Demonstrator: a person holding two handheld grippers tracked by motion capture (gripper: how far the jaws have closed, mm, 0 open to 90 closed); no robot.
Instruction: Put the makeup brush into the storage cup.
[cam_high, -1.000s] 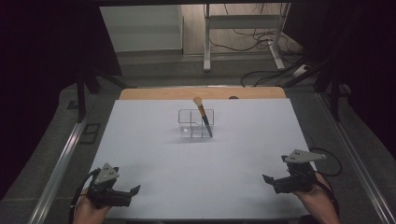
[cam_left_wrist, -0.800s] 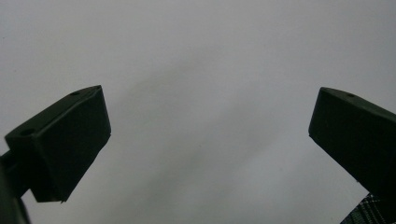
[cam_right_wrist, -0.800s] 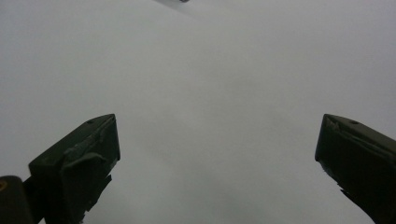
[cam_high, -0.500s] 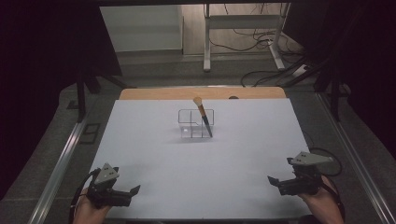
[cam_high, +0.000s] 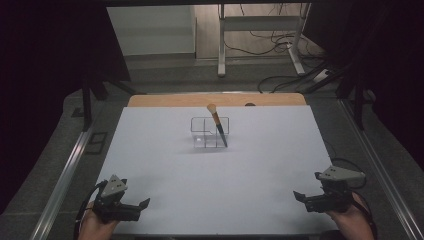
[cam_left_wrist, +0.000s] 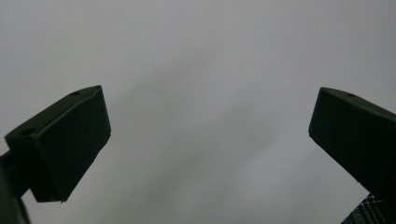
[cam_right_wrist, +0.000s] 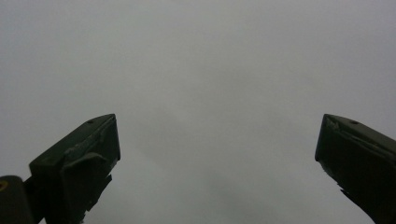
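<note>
A clear plastic organiser (cam_high: 209, 133) with several compartments stands at the middle of the white table (cam_high: 210, 175), toward the back. A makeup brush (cam_high: 218, 123) with a black handle and tan bristles leans in its right part, bristles up. My left gripper (cam_high: 144, 204) rests at the near left corner, held by a hand, jaws wide apart and empty. In its own view the left gripper (cam_left_wrist: 205, 140) faces bare table. My right gripper (cam_high: 300, 196) sits at the near right corner, open and empty. The right gripper view shows that gripper (cam_right_wrist: 217, 154) over plain white surface.
A wooden strip (cam_high: 215, 100) edges the table's far side. Metal rails (cam_high: 65, 175) run along both sides. Behind stand a desk frame (cam_high: 260, 30) and floor cables (cam_high: 280, 80). A cable (cam_high: 350, 165) trails from the right gripper.
The right gripper has drifted down toward the near edge and slightly right. The left gripper and the brush have stayed put.
</note>
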